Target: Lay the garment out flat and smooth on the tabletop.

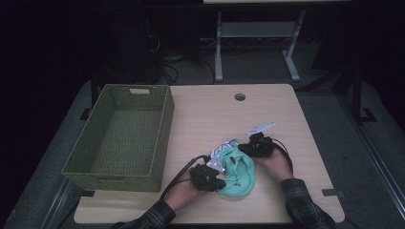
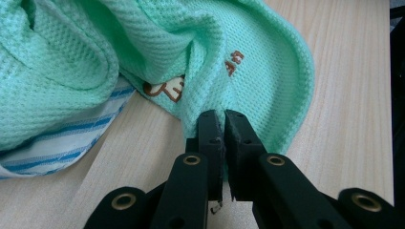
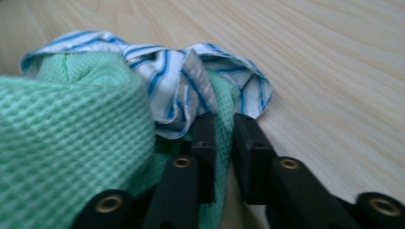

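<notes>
near the table's (image 1: 286, 109) front edge, the left gripper (image 2: 223, 119) and right gripper (image 3: 223, 125) each clamp a fold of the bunched mint-green garment (image 1: 239, 176); thin pinches could slip, dropping it short of the basket (image 1: 165, 124) at the left edge.

The left claw (image 2: 223, 116) pinches a fold of the mint-green garment (image 2: 143, 43) on the wooden table (image 2: 348, 95).

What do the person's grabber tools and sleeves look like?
Each hand holds a chunky black two-jaw gripper: the left gripper and the right gripper. Their flat black jaws hang on arms joined with brass-coloured rivets. A pale grey three-cornered plate tops the right one, and another tops the left. Black cables trail back. The sleeves are dark plaid.
</notes>
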The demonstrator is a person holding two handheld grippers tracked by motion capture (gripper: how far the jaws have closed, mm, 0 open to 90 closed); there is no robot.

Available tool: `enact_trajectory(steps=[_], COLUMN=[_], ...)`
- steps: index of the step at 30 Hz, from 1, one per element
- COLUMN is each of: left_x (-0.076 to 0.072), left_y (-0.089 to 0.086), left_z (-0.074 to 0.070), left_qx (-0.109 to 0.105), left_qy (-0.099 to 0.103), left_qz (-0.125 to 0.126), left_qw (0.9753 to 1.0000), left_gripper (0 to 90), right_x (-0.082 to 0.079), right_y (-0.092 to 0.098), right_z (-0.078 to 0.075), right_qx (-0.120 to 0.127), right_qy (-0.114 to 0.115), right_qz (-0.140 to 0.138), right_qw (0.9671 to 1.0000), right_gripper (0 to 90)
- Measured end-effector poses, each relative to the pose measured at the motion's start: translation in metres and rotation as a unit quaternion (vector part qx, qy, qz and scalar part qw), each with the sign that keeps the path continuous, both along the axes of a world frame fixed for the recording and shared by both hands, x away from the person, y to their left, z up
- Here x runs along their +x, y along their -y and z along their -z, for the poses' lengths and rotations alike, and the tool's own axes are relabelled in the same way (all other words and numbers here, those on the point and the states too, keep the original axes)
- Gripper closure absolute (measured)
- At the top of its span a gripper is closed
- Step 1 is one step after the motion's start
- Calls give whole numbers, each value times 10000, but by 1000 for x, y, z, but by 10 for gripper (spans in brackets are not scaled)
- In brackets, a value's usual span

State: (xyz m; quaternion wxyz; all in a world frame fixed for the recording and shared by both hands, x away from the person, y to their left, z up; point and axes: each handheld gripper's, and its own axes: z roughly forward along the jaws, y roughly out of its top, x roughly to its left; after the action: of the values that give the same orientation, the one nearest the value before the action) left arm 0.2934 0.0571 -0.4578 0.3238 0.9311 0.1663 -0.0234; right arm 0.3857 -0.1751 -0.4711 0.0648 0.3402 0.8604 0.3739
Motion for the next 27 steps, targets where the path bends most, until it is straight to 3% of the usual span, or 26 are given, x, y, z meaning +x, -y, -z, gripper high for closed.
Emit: enact_trajectory(steps=[2, 6, 11, 17, 22, 27], left_x=[0, -2, -1, 0, 3, 5], left_y=[0, 2, 1, -2, -6, -9], left_z=[0, -1, -1, -3, -4, -4], left_qx=[0, 83, 78, 192, 250, 293], left_qy=[2, 52, -28, 79, 75, 133], left_qz=[-2, -9, -49, -127, -217, -354], left_qw=[10000, 10000, 10000, 9997, 9994, 9989], left_gripper=[854, 856, 859, 871, 881, 886], right_x=[-2, -4, -3, -2, -1, 1], right_y=[-2, -2, 13, 38, 58, 69], right_z=[-1, -3, -12, -17, -19, -16], right_qx=[-80, -198, -66, -25, -105, -259], right_qy=[28, 125, 228, 318, 401, 418], right_qz=[-70, -10, 296, 619, 1000, 1183], right_qw=[9999, 9997, 9993, 9976, 9941, 9918], right_gripper=[874, 890, 890, 890, 891, 891])
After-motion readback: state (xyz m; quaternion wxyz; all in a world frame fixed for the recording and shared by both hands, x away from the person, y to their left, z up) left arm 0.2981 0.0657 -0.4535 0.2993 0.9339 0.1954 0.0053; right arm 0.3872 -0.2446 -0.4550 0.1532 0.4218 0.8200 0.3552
